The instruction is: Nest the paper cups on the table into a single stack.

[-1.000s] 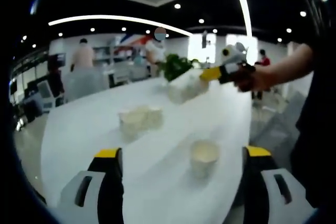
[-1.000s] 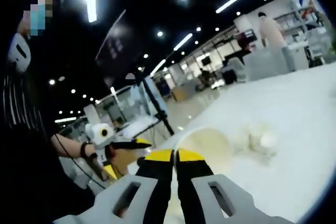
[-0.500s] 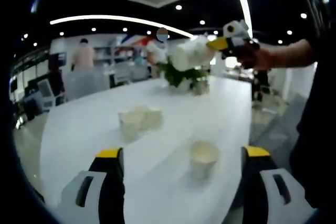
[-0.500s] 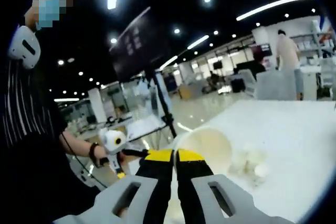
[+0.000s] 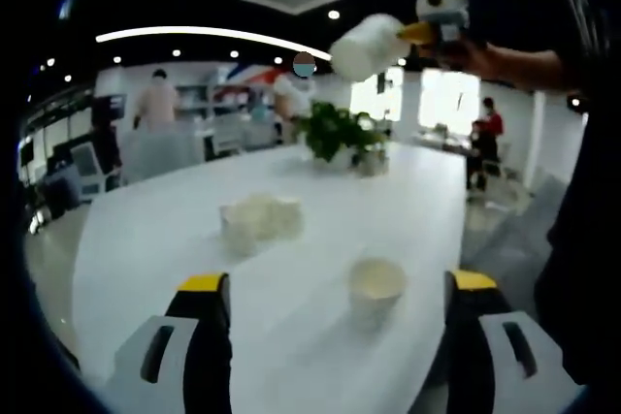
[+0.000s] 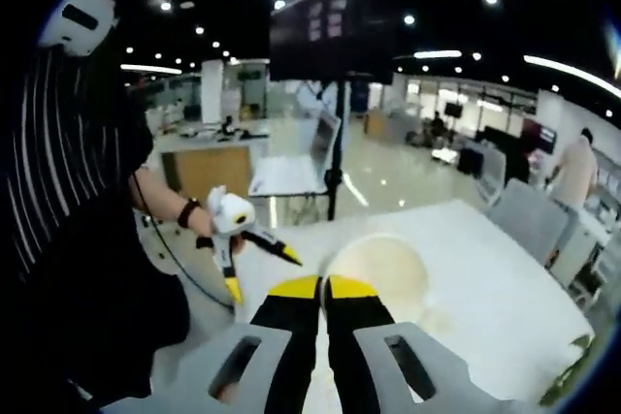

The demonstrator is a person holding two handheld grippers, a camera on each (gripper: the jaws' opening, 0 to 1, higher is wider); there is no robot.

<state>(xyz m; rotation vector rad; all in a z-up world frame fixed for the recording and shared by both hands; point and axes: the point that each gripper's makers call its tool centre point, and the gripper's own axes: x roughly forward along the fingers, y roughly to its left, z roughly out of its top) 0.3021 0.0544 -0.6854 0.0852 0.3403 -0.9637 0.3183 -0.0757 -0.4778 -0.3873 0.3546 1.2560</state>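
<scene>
Paper cups on a white tabletop [image 5: 165,230], one of them lifted high by the right gripper.

Left gripper [image 5: 330,336] sits low at the near edge with its fingers spread wide, holding nothing; a single paper cup [image 5: 376,290] stands upright between them and a little beyond. Farther along the tabletop a cluster of paper cups [image 5: 260,222] blurs together, so their number cannot be told. Beyond it stands a green plant [image 5: 335,131]. Above the plant, the right gripper [image 6: 323,290] pinches a lifted paper cup [image 5: 369,46], lying sideways in the air; in the right gripper view its fingers meet on the rim, and the cup's wall is cut off behind them. People stand blurred in the far room.
</scene>
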